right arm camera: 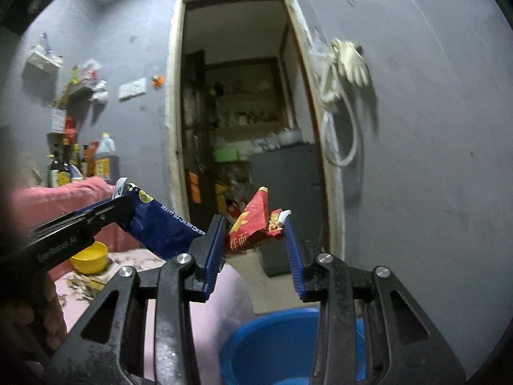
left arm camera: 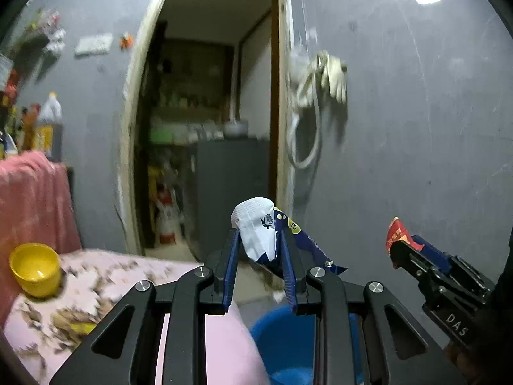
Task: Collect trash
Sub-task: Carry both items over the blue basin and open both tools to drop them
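Observation:
My left gripper (left arm camera: 259, 240) is shut on a crumpled blue and white snack wrapper (left arm camera: 258, 234) and holds it in the air above a blue plastic basin (left arm camera: 282, 346). The same wrapper (right arm camera: 160, 224) and the left gripper (right arm camera: 123, 199) show at the left in the right wrist view. My right gripper (right arm camera: 255, 229) is shut on a crumpled red wrapper (right arm camera: 253, 224), held above the blue basin (right arm camera: 272, 346). The right gripper (left arm camera: 400, 247) with the red wrapper (left arm camera: 396, 229) shows at the right in the left wrist view.
A yellow bowl (left arm camera: 35, 269) sits on a table with a pink patterned cloth (left arm camera: 96, 282) at the left. Bottles (right arm camera: 83, 160) stand behind it. An open doorway (left arm camera: 205, 128) lies ahead. A coiled white cord (left arm camera: 314, 96) hangs on the grey wall.

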